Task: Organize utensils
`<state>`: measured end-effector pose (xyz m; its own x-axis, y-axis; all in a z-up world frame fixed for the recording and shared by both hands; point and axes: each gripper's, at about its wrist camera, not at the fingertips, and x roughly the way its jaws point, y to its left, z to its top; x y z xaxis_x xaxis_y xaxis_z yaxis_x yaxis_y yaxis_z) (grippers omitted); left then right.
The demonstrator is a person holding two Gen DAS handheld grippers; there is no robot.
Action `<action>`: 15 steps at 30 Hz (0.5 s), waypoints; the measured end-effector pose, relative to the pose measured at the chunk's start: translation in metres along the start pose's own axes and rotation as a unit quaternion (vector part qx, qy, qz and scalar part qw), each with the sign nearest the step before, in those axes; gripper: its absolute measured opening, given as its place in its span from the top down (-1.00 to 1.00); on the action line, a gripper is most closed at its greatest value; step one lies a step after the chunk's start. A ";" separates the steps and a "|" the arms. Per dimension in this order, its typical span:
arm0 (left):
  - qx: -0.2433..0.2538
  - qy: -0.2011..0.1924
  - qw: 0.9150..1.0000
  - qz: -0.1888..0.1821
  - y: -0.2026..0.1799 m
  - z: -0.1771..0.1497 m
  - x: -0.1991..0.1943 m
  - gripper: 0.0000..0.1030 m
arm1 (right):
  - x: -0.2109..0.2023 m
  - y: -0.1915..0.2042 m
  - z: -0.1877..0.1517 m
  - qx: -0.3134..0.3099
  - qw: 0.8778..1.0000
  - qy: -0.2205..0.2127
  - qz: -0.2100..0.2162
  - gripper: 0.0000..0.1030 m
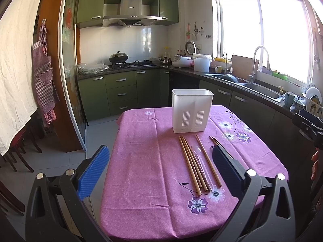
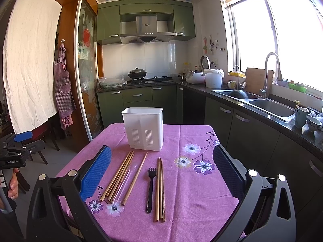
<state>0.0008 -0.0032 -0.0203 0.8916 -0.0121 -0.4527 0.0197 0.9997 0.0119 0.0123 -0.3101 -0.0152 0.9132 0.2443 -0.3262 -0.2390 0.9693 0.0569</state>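
A: Hovering over the table [image 2: 201,201], both grippers hang with nothing in them. The left gripper [image 1: 161,167] has its jaws wide apart, and the right gripper [image 2: 162,171] is just as wide

B: So nothing is sorted yet?

A: That's my read, this is the very start. The white holder [image 2: 144,131] stands upright at the far side of the pink cloth and looks empty. In front of it lie a bunch of chopsticks [image 2: 118,176] with a clear spoon [image 2: 126,179] among them, then a black fork [image 2: 150,187] touching three more chopsticks [image 2: 160,189]

B: Next move?

A: Probably the right gripper dropping onto the fork or that trio. They lie flat and thin, so the jaws need to straddle one piece and pinch low
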 end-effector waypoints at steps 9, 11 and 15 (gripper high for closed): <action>-0.003 0.077 0.997 -0.015 -0.014 0.014 0.053 -0.89 | 0.050 -0.015 0.006 -0.006 0.996 0.082 0.023 -0.93; 0.004 0.104 0.994 -0.016 -0.022 0.016 0.076 -0.89 | 0.070 -0.023 0.006 -0.005 0.994 0.112 0.017 -0.93; 0.014 0.178 0.983 -0.045 -0.045 0.017 0.131 -0.89 | 0.111 -0.034 0.002 -0.022 0.986 0.164 0.014 -0.93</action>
<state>0.1245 -0.0497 -0.0650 0.6707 -0.0876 -0.7366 0.1086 0.9939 -0.0193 0.1226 -0.3156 -0.0509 0.7521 0.2430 -0.6126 -0.2843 0.9582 0.0310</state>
